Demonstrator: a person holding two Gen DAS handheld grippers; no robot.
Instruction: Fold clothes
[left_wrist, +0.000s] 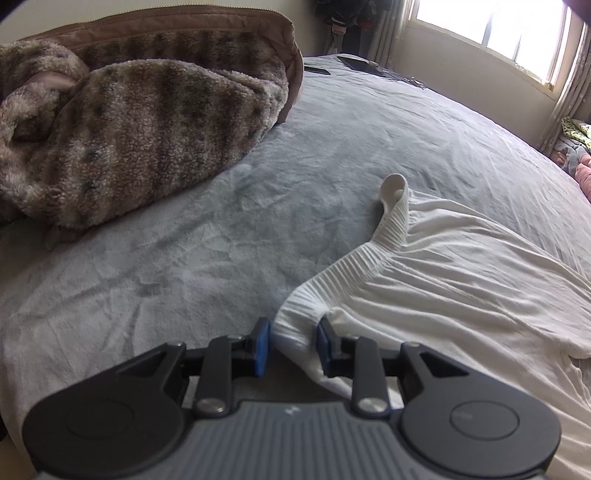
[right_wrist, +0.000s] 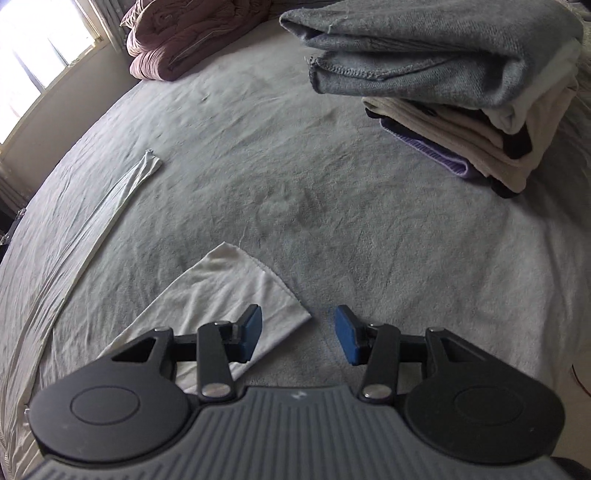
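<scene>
A white garment (left_wrist: 461, 288) with a ribbed waistband (left_wrist: 332, 280) lies spread on the grey bed sheet (left_wrist: 184, 258). My left gripper (left_wrist: 293, 343) is open, its blue pads (left_wrist: 261, 345) on either side of the waistband's near corner. In the right wrist view the same white garment shows as a leg end (right_wrist: 236, 291) and a long thin strip (right_wrist: 110, 206) at the left. My right gripper (right_wrist: 297, 334) is open and empty, its left pad (right_wrist: 251, 332) over the leg end's corner, its right pad over bare sheet.
A brown fleece-lined jacket (left_wrist: 129, 129) lies bunched at the far left of the bed. A stack of folded clothes (right_wrist: 461, 81), grey on top, sits at the far right. A pink quilt (right_wrist: 177, 40) lies by the window. Dark flat items (left_wrist: 365, 64) rest at the bed's far edge.
</scene>
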